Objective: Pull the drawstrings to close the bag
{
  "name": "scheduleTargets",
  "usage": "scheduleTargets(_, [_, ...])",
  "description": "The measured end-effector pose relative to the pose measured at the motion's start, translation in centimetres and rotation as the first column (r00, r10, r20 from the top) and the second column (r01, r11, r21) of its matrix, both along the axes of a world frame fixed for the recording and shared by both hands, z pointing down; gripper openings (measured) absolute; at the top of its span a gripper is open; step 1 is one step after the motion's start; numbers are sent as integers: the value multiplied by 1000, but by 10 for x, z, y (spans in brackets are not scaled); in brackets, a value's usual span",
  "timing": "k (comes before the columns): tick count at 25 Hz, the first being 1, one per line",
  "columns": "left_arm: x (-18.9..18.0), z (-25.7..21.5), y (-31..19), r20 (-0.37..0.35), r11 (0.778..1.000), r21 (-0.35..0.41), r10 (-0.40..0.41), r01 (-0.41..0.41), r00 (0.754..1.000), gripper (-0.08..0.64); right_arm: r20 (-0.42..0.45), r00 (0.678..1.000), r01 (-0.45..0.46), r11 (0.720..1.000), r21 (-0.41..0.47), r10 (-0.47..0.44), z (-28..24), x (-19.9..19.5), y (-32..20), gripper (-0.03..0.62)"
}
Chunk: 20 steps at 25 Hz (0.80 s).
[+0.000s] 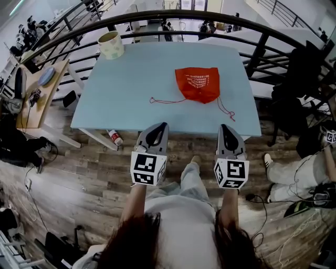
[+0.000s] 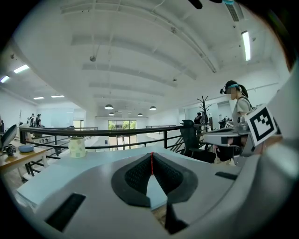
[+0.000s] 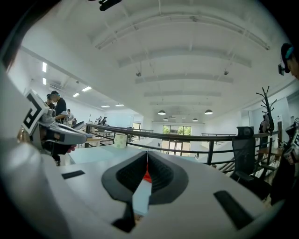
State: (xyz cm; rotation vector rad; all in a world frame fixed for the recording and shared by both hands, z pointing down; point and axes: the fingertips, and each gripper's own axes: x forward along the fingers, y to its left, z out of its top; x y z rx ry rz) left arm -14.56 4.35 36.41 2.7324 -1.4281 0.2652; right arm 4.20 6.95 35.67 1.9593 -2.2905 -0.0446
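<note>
Head view: an orange drawstring bag (image 1: 198, 84) is seen on the blue counter (image 1: 121, 89), well apart from both grippers. The jaws of the left gripper (image 1: 159, 127) and right gripper (image 1: 224, 128) are pressed together, empty. The thin drawstrings (image 1: 168, 101) could be missed.

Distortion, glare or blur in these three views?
Head view: fisheye bows the railing; red bag sharp, evenly lit. Left gripper view: dark round vignette, ceiling light blown out. Right gripper view: same vignette; bag shows only as a red sliver.
</note>
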Motion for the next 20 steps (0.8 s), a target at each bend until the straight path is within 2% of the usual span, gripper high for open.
scheduleTargets(20, [9, 4, 1, -16, 1000, -15, 13, -13, 1000, 18, -40, 999, -12, 1000, 9, 12, -8, 3, 1, 26])
